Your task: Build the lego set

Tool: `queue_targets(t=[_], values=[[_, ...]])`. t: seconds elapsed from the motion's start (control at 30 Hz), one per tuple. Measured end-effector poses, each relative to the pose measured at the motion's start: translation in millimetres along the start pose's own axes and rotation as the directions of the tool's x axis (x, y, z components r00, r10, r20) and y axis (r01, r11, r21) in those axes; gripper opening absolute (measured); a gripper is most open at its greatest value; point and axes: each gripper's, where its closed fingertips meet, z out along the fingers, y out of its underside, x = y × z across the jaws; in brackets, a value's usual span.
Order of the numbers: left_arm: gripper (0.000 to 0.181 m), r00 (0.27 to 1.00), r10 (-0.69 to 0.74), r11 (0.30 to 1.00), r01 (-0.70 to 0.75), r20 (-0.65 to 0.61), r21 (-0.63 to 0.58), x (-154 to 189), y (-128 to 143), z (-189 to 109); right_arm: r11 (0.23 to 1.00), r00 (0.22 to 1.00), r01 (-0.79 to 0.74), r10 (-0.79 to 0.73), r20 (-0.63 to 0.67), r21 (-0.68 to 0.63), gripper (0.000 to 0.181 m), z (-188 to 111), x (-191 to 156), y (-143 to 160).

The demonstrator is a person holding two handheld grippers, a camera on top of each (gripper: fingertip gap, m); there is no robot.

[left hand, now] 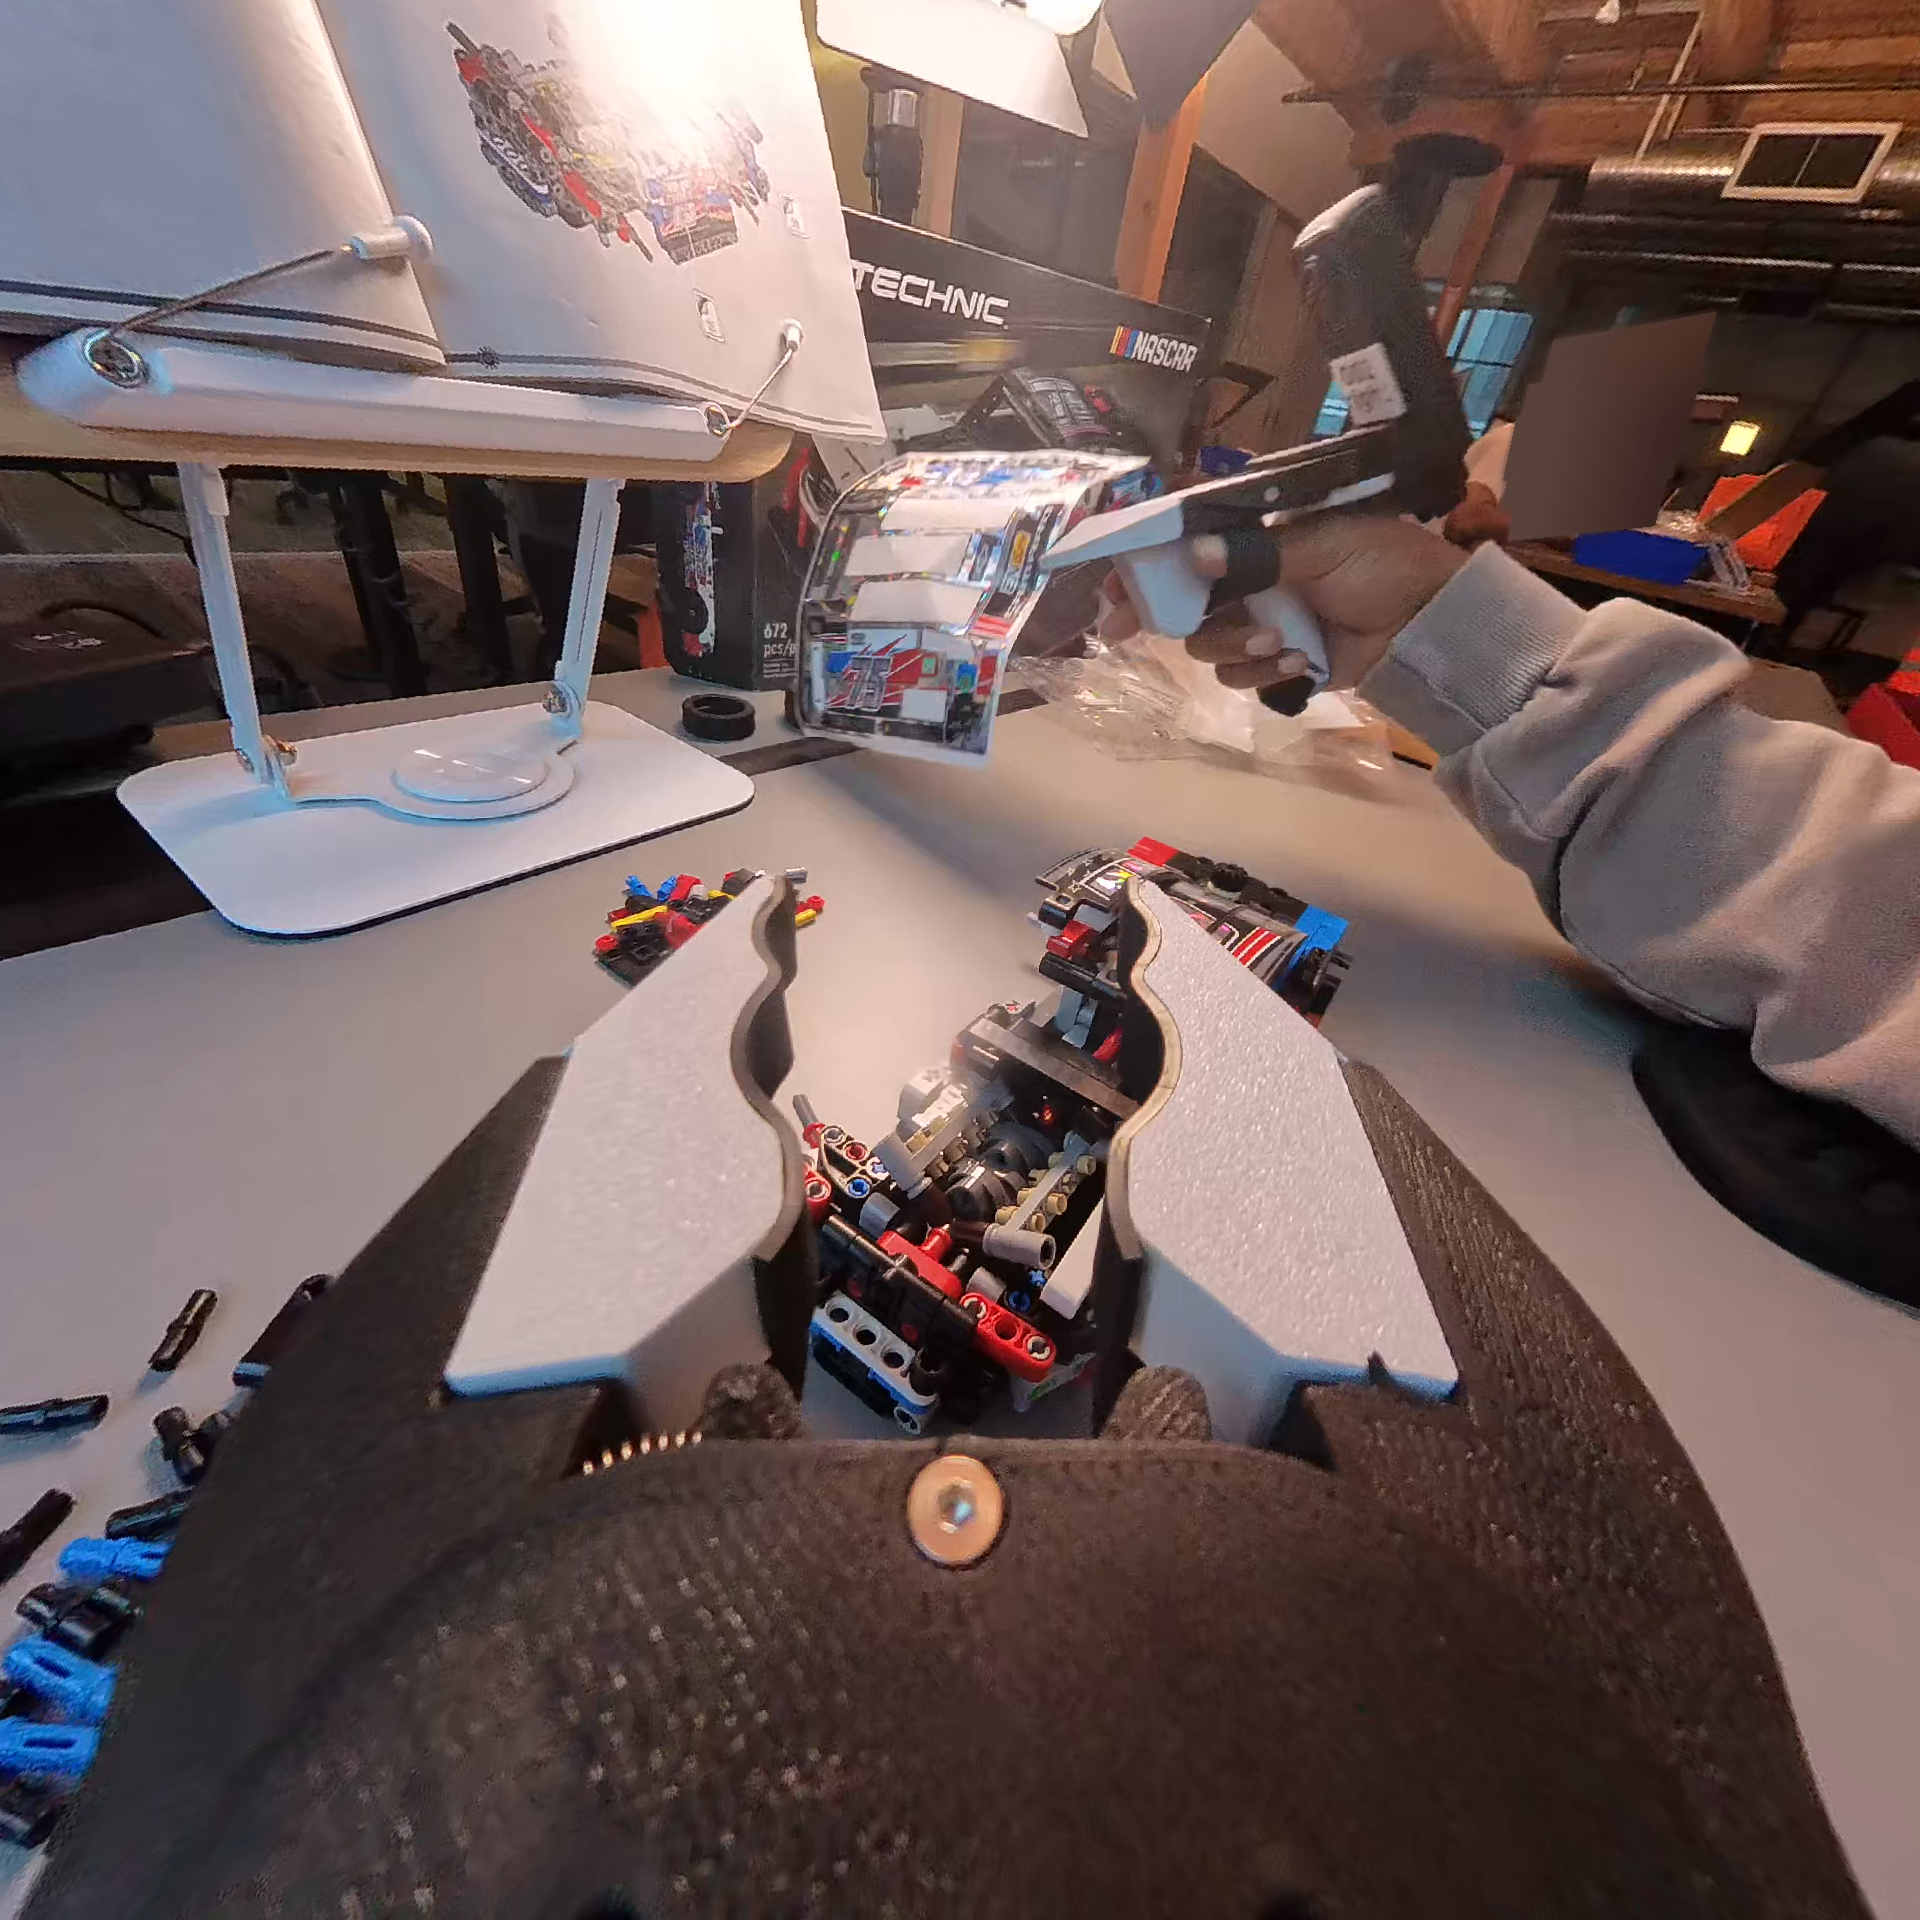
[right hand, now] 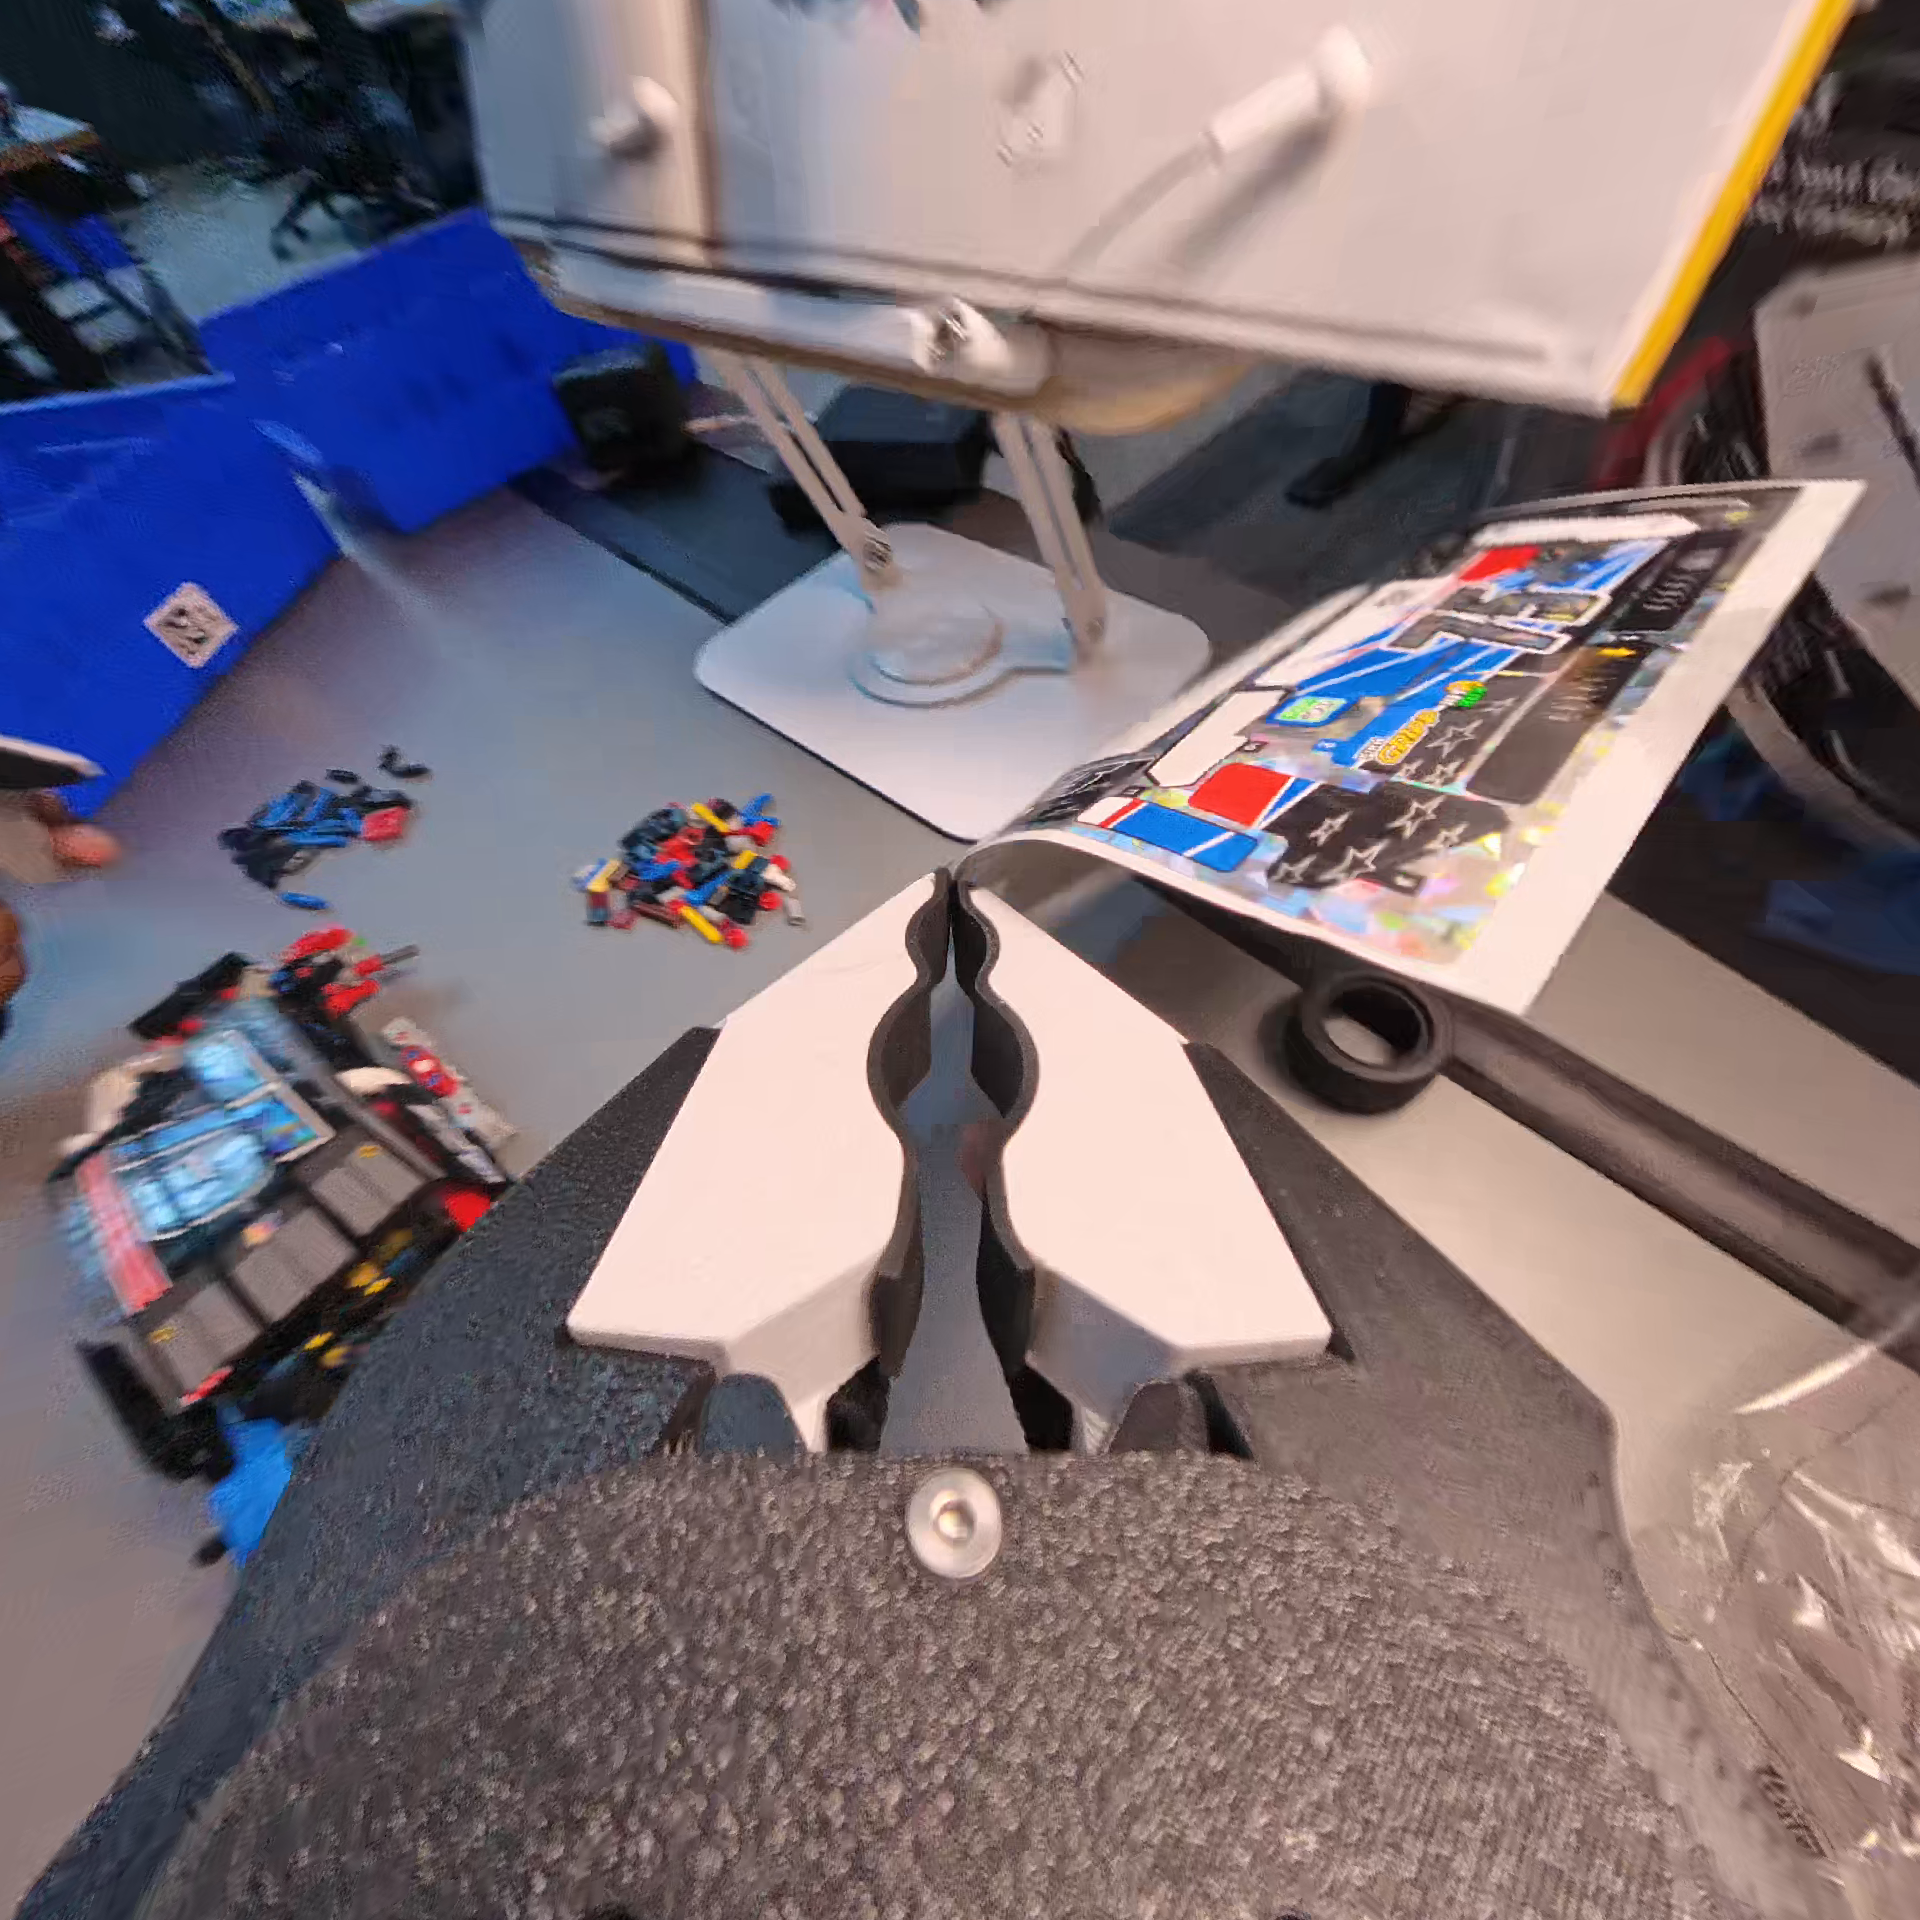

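The partly built lego car point(left hand: 966, 1195) lies on the grey table point(left hand: 312, 1091). My left gripper point(left hand: 956, 904) is open and hangs just over the car. The car lies between the fingers, and bare table shows between the left finger and the car. My right gripper point(right hand: 951, 894) is shut on the edge of a shiny sticker sheet point(right hand: 1403, 748) and holds it up in the air. The left wrist view shows this too: the right gripper point(left hand: 1055, 556) pinches the curled sticker sheet point(left hand: 904, 603) above the far side of the table. The car also shows in the right wrist view point(right hand: 239, 1174), at the left.
A white book stand point(left hand: 416, 800) holds the instruction booklet point(left hand: 582, 156) at the back left. A pile of small pieces point(left hand: 675, 920) lies in front of it, with loose pins point(left hand: 73, 1621) at the near left. A black tyre point(left hand: 715, 717), the set's box point(left hand: 1029, 312) and a clear bag point(left hand: 1195, 696) are behind. Blue bins point(right hand: 208, 488) stand beyond the table. One gripper's finger ends stand about 30 cm off the other's.
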Motion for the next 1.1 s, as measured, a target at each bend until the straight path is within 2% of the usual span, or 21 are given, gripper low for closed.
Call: queue_targets(t=[0.07,0.13,0.23,0.3,0.4,0.47,0.5,0.53,0.6,0.67,0.73,0.8,0.87,0.93,0.97,1.03,1.1], values=[[0.060,1.000,-0.025,1.000,0.025,-0.018,0.008,2,-3,1,0.997,0.993,0.055,-0.061,0.097,0.063,0.000,-21,-43,-25],[0.062,0.996,-0.069,0.997,0.070,-0.054,0.020,6,-7,2,0.979,0.963,0.159,-0.183,0.199,0.130,0.000,-41,-94,-42],[0.067,0.970,-0.161,0.985,0.170,-0.180,0.031,17,-21,1,0.920,0.827,0.285,-0.379,0.416,0.270,0.000,-78,-182,-47],[0.070,0.919,-0.245,0.964,0.264,-0.308,0.023,27,-36,-5,0.912,0.734,0.255,-0.399,0.550,0.322,0.000,-101,-227,-39],[0.075,0.764,-0.390,0.911,0.401,-0.514,-0.096,49,-43,-20,0.939,0.689,0.190,-0.336,0.642,0.287,0.000,-112,-256,-12],[0.065,0.578,-0.480,0.854,0.481,-0.660,-0.200,74,-46,-39,0.964,0.692,0.149,-0.262,0.673,0.222,0.000,-108,-265,15],[0.056,0.511,-0.492,0.836,0.502,-0.704,-0.221,84,-47,-48,0.973,0.700,0.136,-0.227,0.678,0.185,0.000,-104,-267,29],[0.042,0.504,-0.489,0.835,0.505,-0.712,-0.217,89,-44,-51,0.980,0.702,0.121,-0.197,0.685,0.159,0.000,-100,-271,41],[0.005,0.581,-0.451,0.867,0.466,-0.677,-0.177,90,-33,-49,0.987,0.714,0.072,-0.152,0.683,0.145,0.000,-93,-277,55],[0.000,0.654,-0.429,0.885,0.441,-0.623,-0.146,83,-33,-45,0.988,0.755,0.055,-0.136,0.641,0.144,0.000,-81,-275,62],[0.000,0.726,-0.389,0.904,0.418,-0.567,-0.087,67,-42,-46,0.978,0.845,0.115,-0.188,0.501,0.174,0.000,-66,-255,61],[0.000,0.767,-0.384,0.895,0.447,-0.515,-0.001,43,-55,-50,0.949,0.911,0.271,-0.307,0.276,0.162,0.026,-52,-218,61],[0.000,0.760,-0.410,0.870,0.491,-0.504,0.032,27,-62,-56,0.887,0.883,0.459,-0.461,0.088,0.046,0.063,-42,-186,75],[0.000,0.768,-0.408,0.867,0.496,-0.494,0.055,18,-65,-59,0.817,0.819,0.574,-0.571,0.055,-0.059,0.086,-31,-179,93],[0.000,0.766,-0.409,0.865,0.499,-0.496,0.058,16,-65,-60,0.778,0.785,0.619,-0.617,0.053,-0.110,0.090,-24,-177,103],[0.000,0.755,-0.418,0.858,0.510,-0.506,0.052,16,-64,-60,0.717,0.732,0.677,-0.678,0.061,-0.165,0.085,-9,-178,116],[0.000,0.749,-0.423,0.859,0.511,-0.509,0.039,17,-61,-59,0.723,0.740,0.672,-0.666,0.093,-0.160,0.076,0,-184,119]])
